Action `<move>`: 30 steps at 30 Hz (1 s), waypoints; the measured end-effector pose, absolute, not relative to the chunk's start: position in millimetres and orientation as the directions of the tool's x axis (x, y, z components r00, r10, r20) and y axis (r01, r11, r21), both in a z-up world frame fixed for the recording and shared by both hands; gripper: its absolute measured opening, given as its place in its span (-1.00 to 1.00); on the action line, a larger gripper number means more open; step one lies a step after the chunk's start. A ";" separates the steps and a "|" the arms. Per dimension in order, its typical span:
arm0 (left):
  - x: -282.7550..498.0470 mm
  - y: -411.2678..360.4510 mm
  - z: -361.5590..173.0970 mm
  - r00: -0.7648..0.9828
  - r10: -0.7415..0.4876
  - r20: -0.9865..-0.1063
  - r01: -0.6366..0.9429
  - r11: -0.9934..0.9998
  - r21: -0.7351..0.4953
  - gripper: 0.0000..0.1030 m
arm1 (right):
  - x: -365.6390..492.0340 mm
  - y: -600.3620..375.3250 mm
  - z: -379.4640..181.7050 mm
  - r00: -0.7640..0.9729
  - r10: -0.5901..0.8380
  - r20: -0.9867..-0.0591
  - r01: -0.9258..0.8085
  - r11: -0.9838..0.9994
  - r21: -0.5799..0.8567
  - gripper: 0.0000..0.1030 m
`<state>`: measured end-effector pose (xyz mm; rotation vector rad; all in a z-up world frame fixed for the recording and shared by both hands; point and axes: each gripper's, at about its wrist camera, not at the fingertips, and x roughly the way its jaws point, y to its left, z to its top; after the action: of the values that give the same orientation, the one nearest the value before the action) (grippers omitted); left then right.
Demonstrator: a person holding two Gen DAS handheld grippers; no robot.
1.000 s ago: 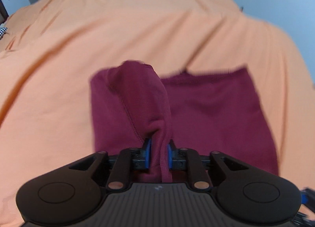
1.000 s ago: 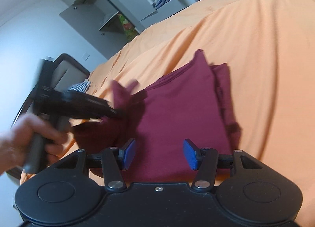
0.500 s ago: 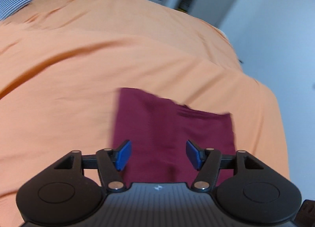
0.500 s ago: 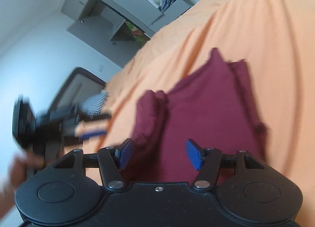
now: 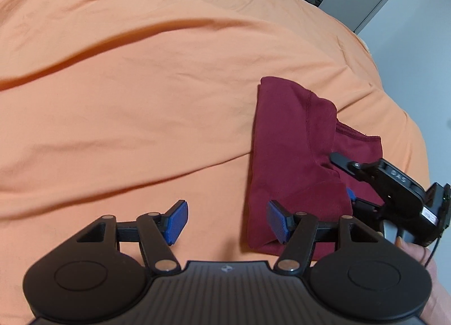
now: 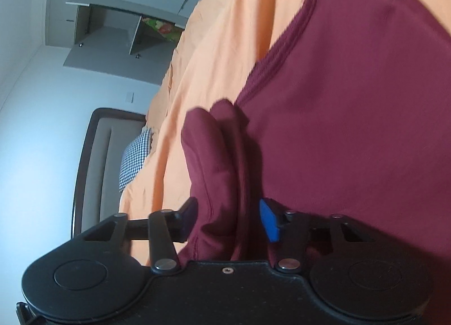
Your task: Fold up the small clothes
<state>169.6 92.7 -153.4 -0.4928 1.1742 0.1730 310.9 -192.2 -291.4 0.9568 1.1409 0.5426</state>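
Orange bedspread (image 5: pixel 141 85), maroon garment (image 5: pixel 293 156), grey wardrobe (image 6: pixel 118 29), checkered pillow (image 6: pixel 135 156)

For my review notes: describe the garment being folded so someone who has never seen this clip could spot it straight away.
Start from the large orange bedspread that fills the left wrist view. Near its right edge lies one dark maroon garment, partly folded over itself, with the right gripper at it. It is the only dark red cloth on the plain orange cover.

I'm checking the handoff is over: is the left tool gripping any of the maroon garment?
No: the left tool is open over the orange bedspread, and the maroon garment lies beside it.
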 end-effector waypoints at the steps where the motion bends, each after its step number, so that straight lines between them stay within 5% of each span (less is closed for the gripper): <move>1: 170.6 92.1 -154.0 0.386 -0.124 -0.914 -0.381 0.881 -0.281 0.30 | 311.2 -189.2 -293.4 0.344 0.792 -0.504 0.095 0.505 0.858 -0.20; 4: 175.8 87.6 -155.0 0.379 -0.125 -0.917 -0.376 0.885 -0.276 0.30 | 311.1 -182.3 -300.3 0.301 0.819 -0.489 0.113 0.478 0.871 -0.23; 6: 178.9 84.8 -153.9 0.371 -0.124 -0.920 -0.373 0.888 -0.270 0.30 | 311.9 -180.5 -300.8 0.309 0.811 -0.496 0.105 0.489 0.866 -0.51; 9: 183.0 82.8 -148.3 0.378 -0.126 -0.917 -0.368 0.888 -0.274 0.30 | 311.5 -182.1 -288.0 0.331 0.813 -0.480 0.007 0.506 0.862 -0.64; 15: 190.9 77.1 -148.7 0.391 -0.155 -0.907 -0.349 0.887 -0.302 0.31 | 295.2 -237.7 -242.9 0.402 0.828 -0.391 -0.200 0.496 0.845 -0.65; 20: 197.3 62.7 -161.3 0.367 -0.182 -0.912 -0.344 0.884 -0.315 0.32 | 285.7 -292.1 -266.0 0.435 0.725 -0.534 -0.079 0.621 0.780 -0.65; 25: 204.8 44.0 -168.2 0.346 -0.202 -0.916 -0.315 0.895 -0.316 0.32 | 287.9 -289.8 -273.5 0.405 0.712 -0.573 -0.096 0.657 0.748 -0.65; 30: 210.3 34.1 -164.8 0.351 -0.206 -0.914 -0.293 0.902 -0.316 0.33 | 287.8 -291.8 -219.9 0.507 0.738 -0.446 -0.300 0.636 0.711 -0.65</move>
<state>210.3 34.1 -164.8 -0.4722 1.2246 0.0590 287.8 -291.8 -219.9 0.6093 0.8146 0.6748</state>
